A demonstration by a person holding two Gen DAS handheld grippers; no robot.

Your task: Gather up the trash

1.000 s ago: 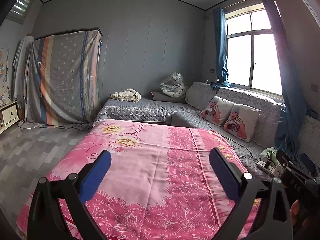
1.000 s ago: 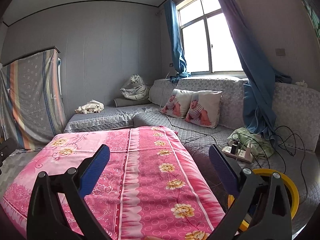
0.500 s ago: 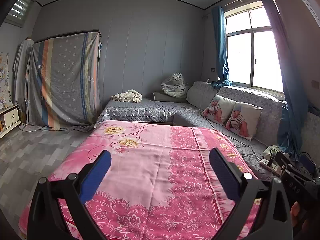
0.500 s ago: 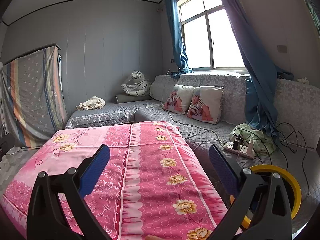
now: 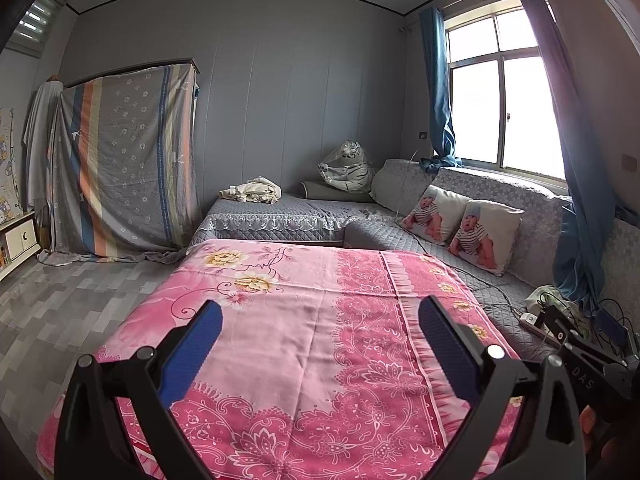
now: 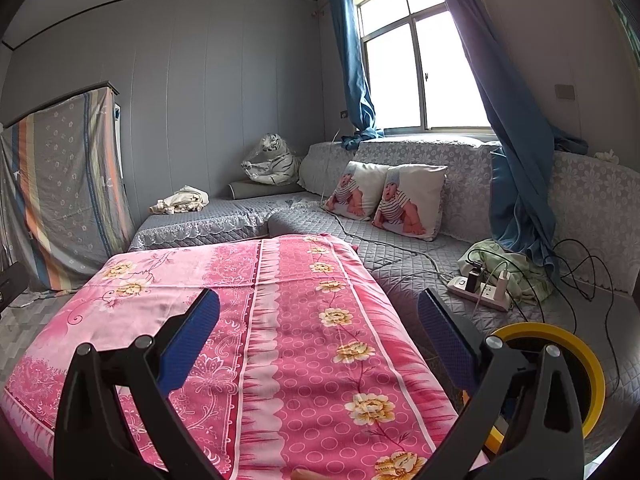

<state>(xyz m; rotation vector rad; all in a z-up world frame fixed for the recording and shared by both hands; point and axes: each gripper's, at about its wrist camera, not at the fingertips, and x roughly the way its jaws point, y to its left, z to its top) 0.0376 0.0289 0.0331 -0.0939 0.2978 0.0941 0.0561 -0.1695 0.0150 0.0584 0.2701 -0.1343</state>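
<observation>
Nearest to me, my left gripper (image 5: 320, 336) stands wide open with nothing between its blue pads; my right gripper (image 6: 318, 332) is likewise spread wide and holds nothing. Both hover above the near end of the pink floral cloth (image 5: 304, 320), which I take as my landmark.

No trash lies on the cloth that I can make out. Just off its right edge sits a yellow ring-shaped object (image 6: 560, 364), partly hidden behind my right claw; I cannot tell what it is. Right of the cloth, on the grey sofa cover (image 6: 404, 256), lie a power strip (image 6: 480, 292) with tangled cables and a green cloth bundle (image 6: 504, 264). Beyond the cloth's far end, a crumpled pale fabric heap (image 5: 252, 192) and a bagged tiger toy (image 5: 346, 168) rest on the sofa.

Judgement: the step is search. I should keep the jaws open, scan slowly, and avoid snagging the cables.
</observation>
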